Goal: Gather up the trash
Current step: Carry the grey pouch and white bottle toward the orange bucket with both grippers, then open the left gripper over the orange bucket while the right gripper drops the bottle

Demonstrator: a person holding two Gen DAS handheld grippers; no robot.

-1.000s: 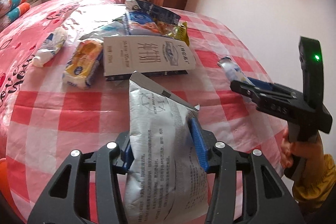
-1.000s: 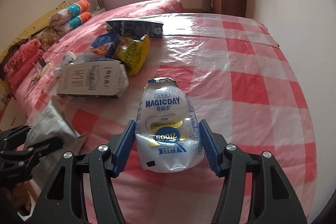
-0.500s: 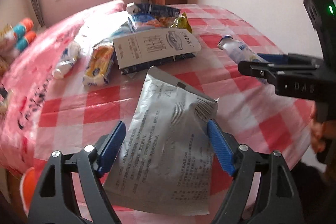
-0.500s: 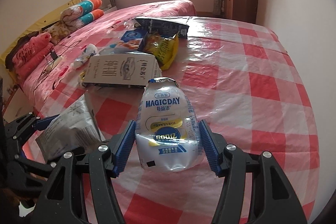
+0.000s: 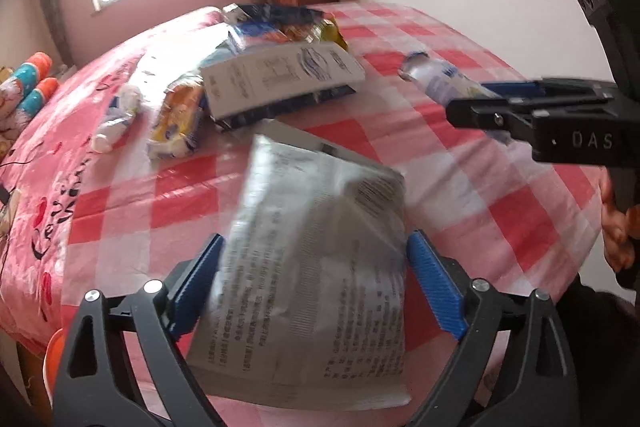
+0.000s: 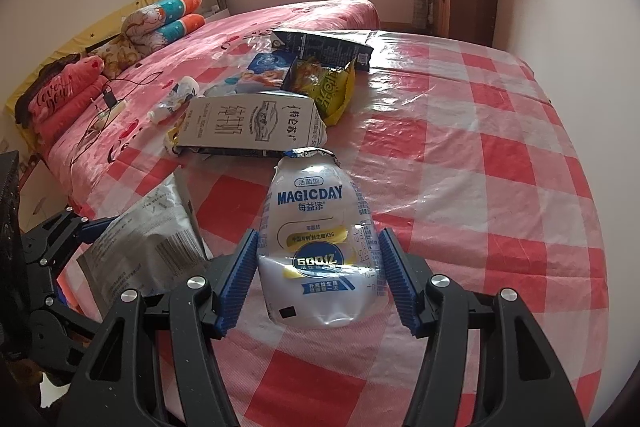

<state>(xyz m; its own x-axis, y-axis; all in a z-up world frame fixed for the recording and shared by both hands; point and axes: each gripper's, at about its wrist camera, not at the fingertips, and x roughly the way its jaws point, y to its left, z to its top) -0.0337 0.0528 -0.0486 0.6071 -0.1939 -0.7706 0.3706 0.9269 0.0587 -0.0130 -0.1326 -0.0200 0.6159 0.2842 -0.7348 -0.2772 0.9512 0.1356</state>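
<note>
Silver bag (image 5: 316, 267) now looser above red-checked bed cover (image 5: 500, 211), pink-walled bedroom.

Red-white checked cloth (image 6: 500, 155), grey (seemingly silver) bag (image 5: 316, 267).

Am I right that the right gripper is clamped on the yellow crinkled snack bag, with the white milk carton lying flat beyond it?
Not quite. The right gripper is clamped on the white MAGICDAY plastic bottle, as the right wrist view shows. The yellow crinkled snack bag lies loose further back. The white milk carton does lie flat beyond it.
</note>
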